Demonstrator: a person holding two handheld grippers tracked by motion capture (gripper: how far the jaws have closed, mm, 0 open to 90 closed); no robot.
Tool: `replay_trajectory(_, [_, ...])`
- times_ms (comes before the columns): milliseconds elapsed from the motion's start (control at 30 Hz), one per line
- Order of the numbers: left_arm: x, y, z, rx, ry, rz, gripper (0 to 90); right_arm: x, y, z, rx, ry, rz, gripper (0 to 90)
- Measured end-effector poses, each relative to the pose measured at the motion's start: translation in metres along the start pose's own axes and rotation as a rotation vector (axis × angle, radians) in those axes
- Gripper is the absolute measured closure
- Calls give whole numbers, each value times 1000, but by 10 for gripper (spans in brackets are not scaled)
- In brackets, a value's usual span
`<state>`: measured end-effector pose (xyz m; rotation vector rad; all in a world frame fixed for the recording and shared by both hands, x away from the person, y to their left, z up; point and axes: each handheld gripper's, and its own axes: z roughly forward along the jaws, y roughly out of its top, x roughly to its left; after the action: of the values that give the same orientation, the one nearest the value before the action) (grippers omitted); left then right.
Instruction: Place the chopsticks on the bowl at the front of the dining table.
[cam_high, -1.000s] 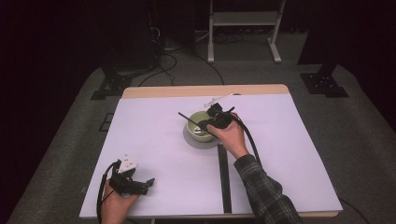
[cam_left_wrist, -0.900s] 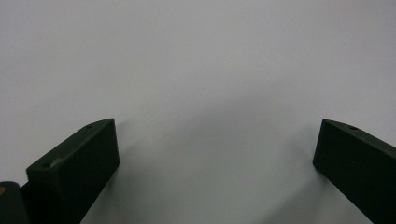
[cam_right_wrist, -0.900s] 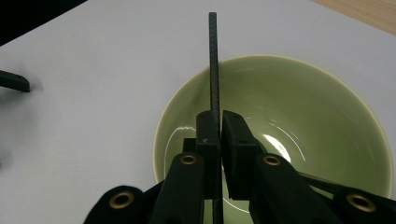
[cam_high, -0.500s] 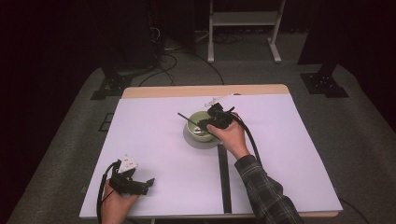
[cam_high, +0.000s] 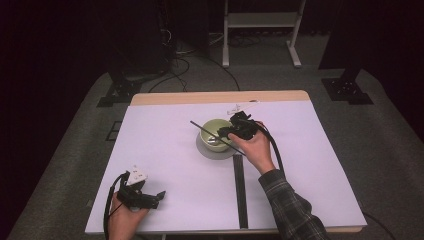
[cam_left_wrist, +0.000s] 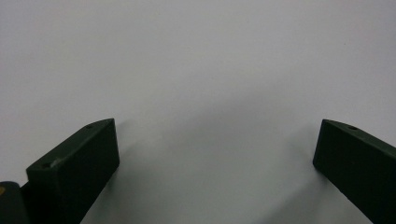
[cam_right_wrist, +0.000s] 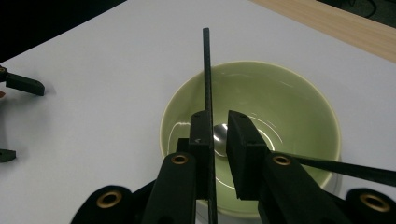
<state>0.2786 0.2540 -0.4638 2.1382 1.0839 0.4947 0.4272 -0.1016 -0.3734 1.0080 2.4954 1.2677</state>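
A pale green bowl (cam_high: 214, 131) stands on a grey saucer (cam_high: 210, 152) at the table's middle, with a silver spoon (cam_right_wrist: 220, 134) in its bottom. A thin black stick (cam_high: 200, 127) lies slanted across the bowl. My right gripper (cam_high: 223, 134) hangs over the bowl's right side. In the right gripper view (cam_right_wrist: 219, 122) its jaws stand a little apart above the spoon. The stick (cam_right_wrist: 206, 70) runs along the inner edge of the left jaw, with a gap to the right jaw. My left gripper (cam_high: 158, 199) rests at the front left, its jaws (cam_left_wrist: 215, 154) wide open over bare white table.
A second thin black stick (cam_right_wrist: 345, 169) juts out at the lower right of the right gripper view. A black strip (cam_high: 240, 192) runs from the saucer to the front edge of the white table cover (cam_high: 165, 150). Stands and cables crowd the dark floor behind the table.
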Motion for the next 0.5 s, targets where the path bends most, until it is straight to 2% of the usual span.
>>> replay_trajectory(500, [0,0,0,0,1,3,0,-6,-19,-41,-31,-45,1,804])
